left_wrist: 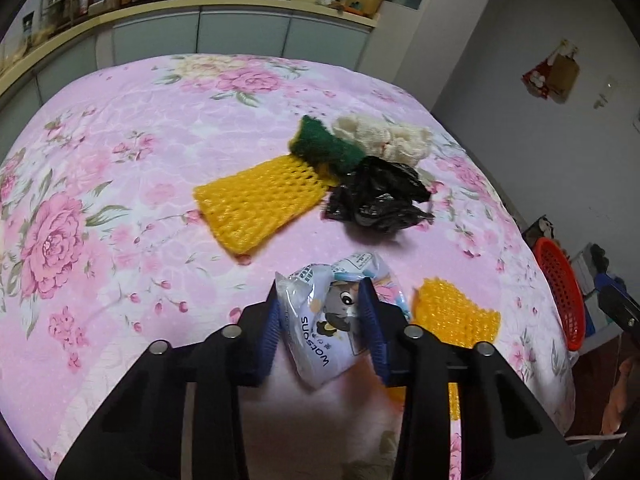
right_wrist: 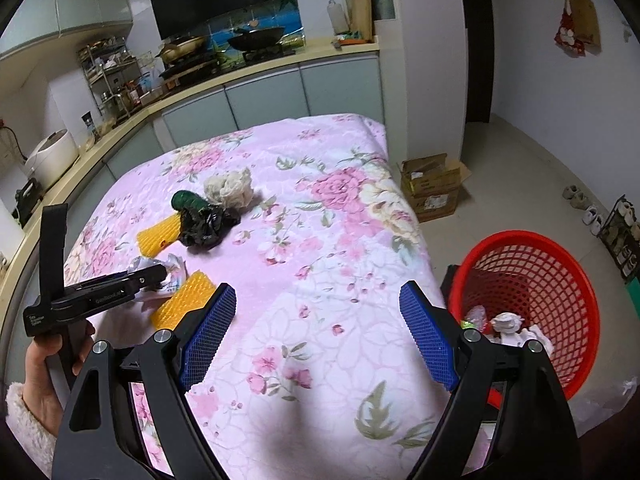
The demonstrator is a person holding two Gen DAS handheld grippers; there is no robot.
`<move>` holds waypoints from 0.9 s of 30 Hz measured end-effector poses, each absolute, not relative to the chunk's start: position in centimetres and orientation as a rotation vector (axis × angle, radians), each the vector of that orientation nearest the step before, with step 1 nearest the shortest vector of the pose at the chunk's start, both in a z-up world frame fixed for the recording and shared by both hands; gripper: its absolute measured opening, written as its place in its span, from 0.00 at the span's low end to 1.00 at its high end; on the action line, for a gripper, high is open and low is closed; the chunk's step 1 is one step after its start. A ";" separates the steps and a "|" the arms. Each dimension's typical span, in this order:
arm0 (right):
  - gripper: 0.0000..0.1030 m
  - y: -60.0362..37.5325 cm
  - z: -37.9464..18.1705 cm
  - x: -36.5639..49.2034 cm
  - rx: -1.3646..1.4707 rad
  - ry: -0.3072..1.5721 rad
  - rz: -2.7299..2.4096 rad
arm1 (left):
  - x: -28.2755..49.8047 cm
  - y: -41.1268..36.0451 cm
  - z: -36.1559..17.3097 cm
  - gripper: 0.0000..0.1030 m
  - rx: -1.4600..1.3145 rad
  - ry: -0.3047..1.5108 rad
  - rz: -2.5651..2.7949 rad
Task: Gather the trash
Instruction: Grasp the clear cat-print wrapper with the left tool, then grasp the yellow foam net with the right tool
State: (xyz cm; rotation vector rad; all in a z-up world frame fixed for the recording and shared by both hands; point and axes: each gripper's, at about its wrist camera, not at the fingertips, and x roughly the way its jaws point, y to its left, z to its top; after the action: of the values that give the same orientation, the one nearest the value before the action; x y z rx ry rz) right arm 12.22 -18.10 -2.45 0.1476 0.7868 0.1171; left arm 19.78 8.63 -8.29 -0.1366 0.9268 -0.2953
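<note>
- The left claw pinches a white snack packet between its blue pads, just above the pink flowery cloth on the desk.
- The right claw is spread wide with nothing in it.
- A big yellow net, a green scrubber, a black bag and a white rag lie bunched together on the cloth.
- A small yellow net lies just beside the packet.
- The red basket stands on the floor beside the desk, with some trash inside.

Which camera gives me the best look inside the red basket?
The right wrist view: the red basket stands open beside the bed, with white crumpled trash visible inside. The left wrist view catches only its rim at the frame edge.
</note>
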 end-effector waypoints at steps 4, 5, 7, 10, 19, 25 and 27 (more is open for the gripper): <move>0.79 -16.9 -2.9 12.4 0.131 0.794 0.138 | 19.0 8.2 -7.8 0.15 -0.124 0.895 -0.309; 0.79 -16.6 -3.0 12.4 0.128 0.797 0.143 | 18.7 8.2 -7.6 0.14 -0.128 0.887 -0.312; 0.79 -16.0 -3.1 12.4 0.121 0.801 0.157 | 18.2 8.4 -7.1 0.12 -0.137 0.872 -0.317; 0.79 -15.1 -3.2 12.5 0.112 0.802 0.176 | 17.4 9.0 -6.3 0.12 -0.149 0.848 -0.308; 0.79 -12.0 -4.9 13.5 0.123 0.858 0.257 | 14.8 11.8 -3.9 0.12 -0.156 0.755 -0.181; 0.79 -10.0 -7.0 15.1 0.148 0.915 0.292 | 14.0 13.2 -3.4 0.12 -0.168 0.727 -0.140; 0.77 -9.4 -7.7 15.6 0.155 0.940 0.299 | 13.9 13.7 -3.5 0.12 -0.176 0.726 -0.133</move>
State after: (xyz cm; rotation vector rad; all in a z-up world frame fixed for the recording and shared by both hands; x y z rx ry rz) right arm 15.57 -9.45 -7.70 0.1552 0.9398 0.2993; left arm 13.92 13.65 -3.51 -0.1764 0.7260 -0.1328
